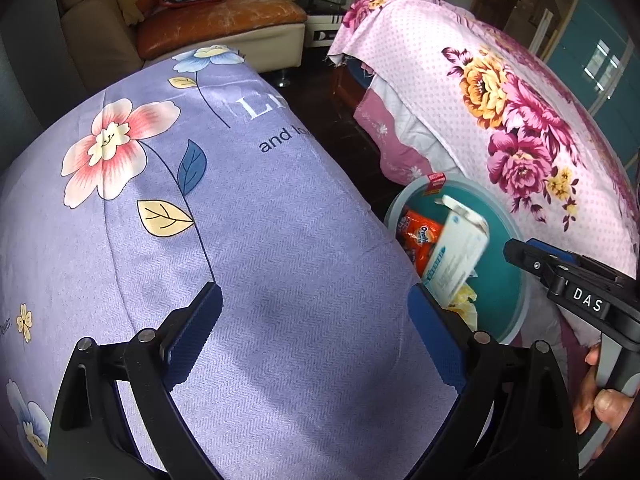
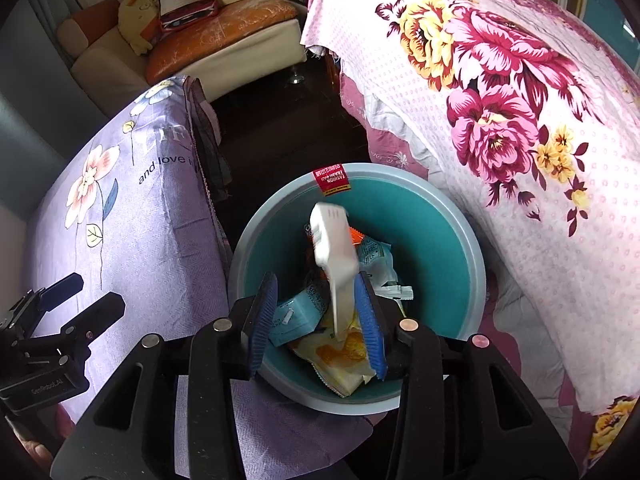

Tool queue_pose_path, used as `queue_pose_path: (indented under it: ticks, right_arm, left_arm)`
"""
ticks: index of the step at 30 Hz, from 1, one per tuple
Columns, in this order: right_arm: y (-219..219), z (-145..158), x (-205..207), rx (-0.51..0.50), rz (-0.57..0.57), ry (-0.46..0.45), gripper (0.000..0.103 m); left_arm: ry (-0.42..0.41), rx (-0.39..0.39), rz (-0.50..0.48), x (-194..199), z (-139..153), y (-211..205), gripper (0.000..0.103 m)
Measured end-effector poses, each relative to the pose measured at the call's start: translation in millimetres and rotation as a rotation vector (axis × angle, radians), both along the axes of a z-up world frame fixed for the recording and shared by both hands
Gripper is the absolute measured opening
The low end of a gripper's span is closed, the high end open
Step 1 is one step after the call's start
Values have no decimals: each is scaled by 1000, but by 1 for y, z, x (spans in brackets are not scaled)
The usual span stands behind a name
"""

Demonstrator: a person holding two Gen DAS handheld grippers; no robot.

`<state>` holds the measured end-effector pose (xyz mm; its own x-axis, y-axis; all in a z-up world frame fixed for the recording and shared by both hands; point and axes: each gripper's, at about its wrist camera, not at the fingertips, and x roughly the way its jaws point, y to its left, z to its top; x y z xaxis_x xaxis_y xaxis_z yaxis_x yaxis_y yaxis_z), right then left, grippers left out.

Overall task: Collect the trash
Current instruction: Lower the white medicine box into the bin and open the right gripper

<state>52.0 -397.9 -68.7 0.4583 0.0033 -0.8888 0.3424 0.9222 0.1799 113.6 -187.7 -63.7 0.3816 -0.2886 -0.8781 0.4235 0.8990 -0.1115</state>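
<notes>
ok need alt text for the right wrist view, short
A white carton blurs just beyond the open right tongs, above a teal bin of wrappers. The bin stands between a lilac flowered cover and a pink flowered cover, with the left tongs at lower left.

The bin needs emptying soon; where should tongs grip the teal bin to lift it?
On the teal bin, grip the pale rim's right side from above, one jaw inside the wall, one outside: the round body looks too wide to span, and trash crowds the near side.
</notes>
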Motion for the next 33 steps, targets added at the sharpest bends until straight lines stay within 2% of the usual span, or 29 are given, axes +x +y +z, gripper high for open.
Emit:
queue_pose_path:
  ticks: [6, 13, 21, 28, 33]
  right_arm:
    - [-1, 7, -7, 3, -19, -9, 72]
    - [6, 16, -18, 33, 11, -19, 84]
    - [18, 37, -40, 7, 43, -44, 90]
    - [26, 62, -67, -63, 59, -77, 96]
    - [34, 75, -85, -111, 86, -91, 96]
  left_arm:
    - [14, 8, 9, -3, 2, 5, 94]
    - [39, -17, 42, -12, 10, 19, 94]
    - [-39, 3, 78, -36, 34, 30, 94]
    - [-86, -4, 103, -58, 56, 40, 95]
    - [-121, 1, 118, -72, 70, 44, 98]
